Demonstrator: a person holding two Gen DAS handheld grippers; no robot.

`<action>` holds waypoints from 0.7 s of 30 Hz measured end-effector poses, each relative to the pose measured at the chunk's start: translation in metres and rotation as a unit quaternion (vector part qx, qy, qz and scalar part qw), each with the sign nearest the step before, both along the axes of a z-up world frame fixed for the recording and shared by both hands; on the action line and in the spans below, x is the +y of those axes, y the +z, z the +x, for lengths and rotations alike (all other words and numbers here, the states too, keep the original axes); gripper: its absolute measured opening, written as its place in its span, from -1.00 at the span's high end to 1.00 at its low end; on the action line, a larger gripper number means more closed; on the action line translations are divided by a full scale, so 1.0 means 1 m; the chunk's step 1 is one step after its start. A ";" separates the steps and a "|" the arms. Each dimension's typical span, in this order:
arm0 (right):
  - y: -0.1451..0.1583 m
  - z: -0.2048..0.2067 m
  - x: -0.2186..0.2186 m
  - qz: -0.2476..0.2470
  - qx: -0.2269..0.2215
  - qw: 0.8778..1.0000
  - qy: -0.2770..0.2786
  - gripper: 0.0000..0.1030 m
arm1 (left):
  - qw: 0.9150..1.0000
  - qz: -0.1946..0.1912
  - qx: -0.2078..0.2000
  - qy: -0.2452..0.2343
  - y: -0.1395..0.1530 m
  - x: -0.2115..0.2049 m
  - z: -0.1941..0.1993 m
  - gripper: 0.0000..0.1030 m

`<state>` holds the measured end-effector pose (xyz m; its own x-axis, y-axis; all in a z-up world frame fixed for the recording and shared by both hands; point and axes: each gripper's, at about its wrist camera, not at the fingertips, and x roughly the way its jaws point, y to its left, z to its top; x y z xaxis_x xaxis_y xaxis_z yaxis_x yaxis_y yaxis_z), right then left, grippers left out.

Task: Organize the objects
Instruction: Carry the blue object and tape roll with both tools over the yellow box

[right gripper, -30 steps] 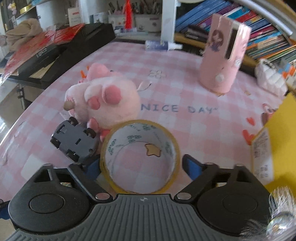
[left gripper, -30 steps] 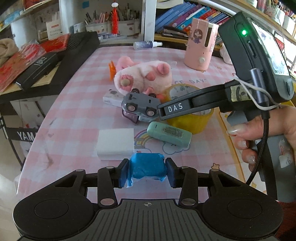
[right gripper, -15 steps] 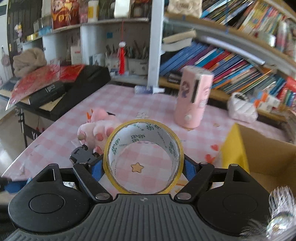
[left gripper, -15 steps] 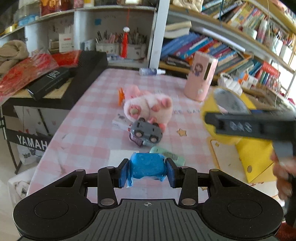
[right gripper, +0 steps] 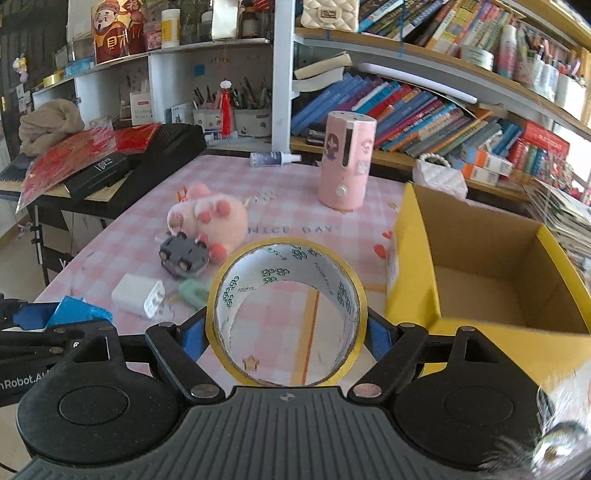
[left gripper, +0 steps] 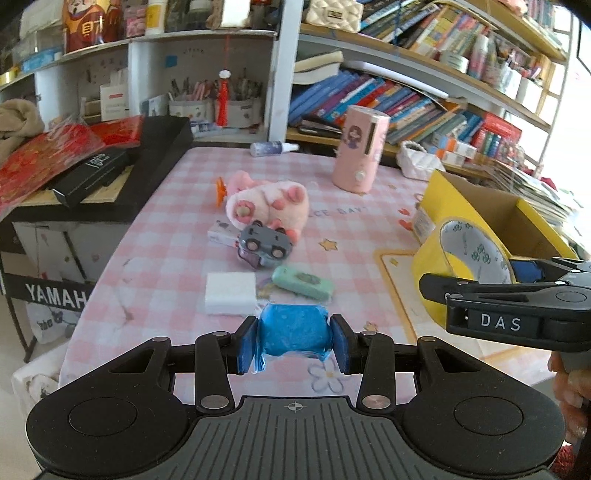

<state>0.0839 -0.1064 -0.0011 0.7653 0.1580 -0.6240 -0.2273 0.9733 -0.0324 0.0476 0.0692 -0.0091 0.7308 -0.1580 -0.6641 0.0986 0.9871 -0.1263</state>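
Home study or kid's room. Crowded bookshelves along back wall, pen pots in cubby, pink checked tablecloth marked "NICE DAY", plush pig, toy car, Yamaha keyboard beside table, handbag on shelf.

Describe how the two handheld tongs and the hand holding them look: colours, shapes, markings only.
Both are matte black plastic. The left tongs have a ribbed grey-black body with a small crosshair mark, two round discs, silver rivets on angular linkage arms, and blue pads. The right tongs match; from the side their arm carries white "DAS" lettering. The right hand shows bare skin with long pale nails; no sleeve is visible.
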 end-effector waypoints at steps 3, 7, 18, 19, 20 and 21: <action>0.000 -0.014 -0.006 0.002 0.003 1.000 -0.017 -0.56 | 1.000 0.001 -0.002 -0.016 0.001 -0.004 -0.010 0.23; -0.002 -0.031 -0.016 0.009 0.010 0.999 -0.042 -0.56 | 0.999 0.002 -0.006 -0.034 0.002 -0.010 -0.020 0.23; -0.007 -0.072 -0.041 0.021 0.023 0.995 -0.093 -0.56 | 0.997 0.005 -0.009 -0.081 0.003 -0.030 -0.044 0.23; -0.007 -0.076 -0.044 0.022 0.024 0.995 -0.099 -0.56 | 0.996 0.006 -0.009 -0.088 0.002 -0.033 -0.047 0.23; -0.008 -0.080 -0.047 0.023 0.025 0.994 -0.103 -0.56 | 0.996 0.008 -0.010 -0.093 0.002 -0.036 -0.049 0.23; -0.009 -0.083 -0.049 0.024 0.025 0.994 -0.108 -0.56 | 0.995 0.008 -0.009 -0.099 0.001 -0.039 -0.051 0.23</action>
<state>0.0005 -0.1552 -0.0099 0.7526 0.0243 -0.6580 -0.0134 0.9997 0.0216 -0.0036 0.0306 -0.0078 0.6990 -0.2889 -0.6542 0.2933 0.9501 -0.1061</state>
